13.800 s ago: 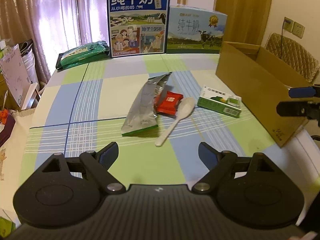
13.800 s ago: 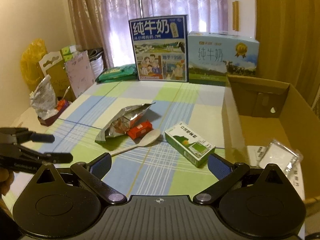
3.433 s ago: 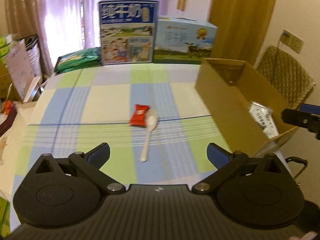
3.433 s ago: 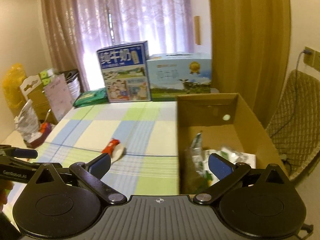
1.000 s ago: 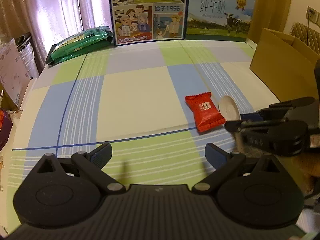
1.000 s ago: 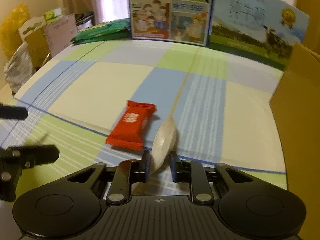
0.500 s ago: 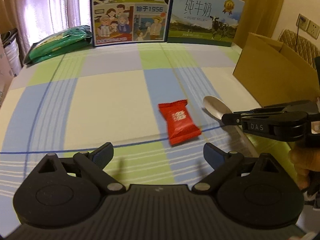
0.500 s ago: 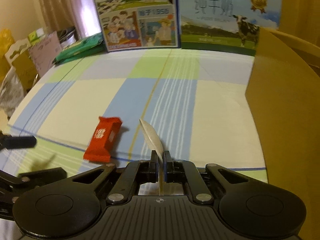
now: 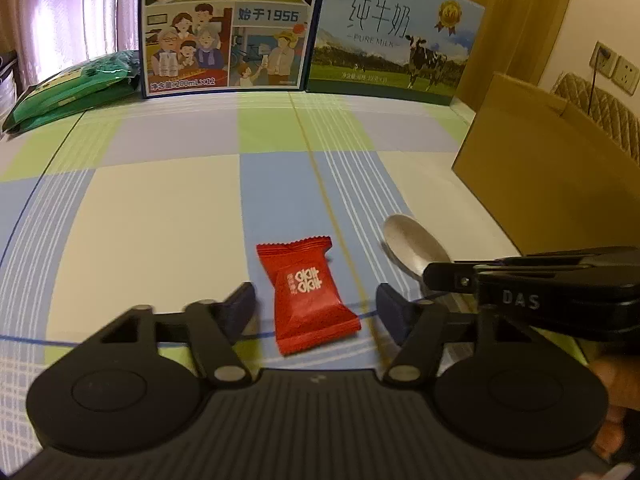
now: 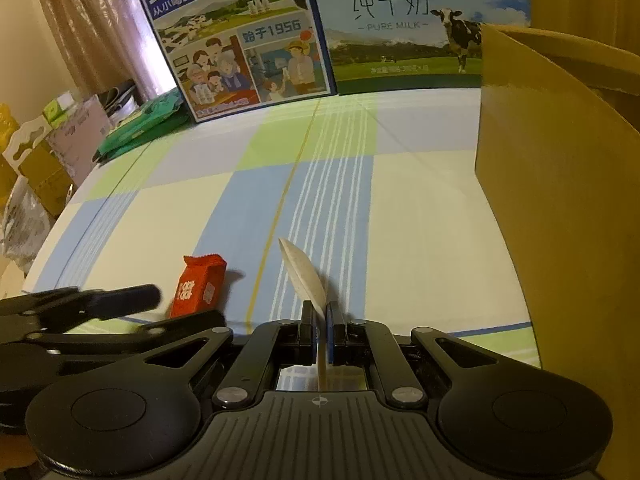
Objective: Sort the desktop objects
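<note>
A red snack packet (image 9: 310, 294) lies on the checked tablecloth, between the fingers of my open left gripper (image 9: 316, 308), low over the cloth. In the right wrist view the red snack packet (image 10: 198, 286) sits left of the spoon, partly behind the left gripper (image 10: 120, 300). My right gripper (image 10: 319, 318) is shut on the handle of a pale spoon (image 10: 304, 274), bowl tipped on edge and pointing forward. From the left wrist view the right gripper (image 9: 436, 276) reaches in from the right with the spoon (image 9: 412, 246) bowl sticking out. A brown cardboard box (image 10: 560, 184) stands at the right.
Two milk cartons (image 9: 228, 24) (image 9: 392, 40) stand along the table's far edge. A green bag (image 9: 72, 88) lies at the back left. Bags and boxes (image 10: 40, 148) crowd the floor left of the table. A chair (image 9: 600, 112) is behind the cardboard box (image 9: 560, 168).
My left gripper has come forward and down, so the red packet now lies between its narrowed fingers. The right gripper stays shut on the spoon, lifted slightly.
</note>
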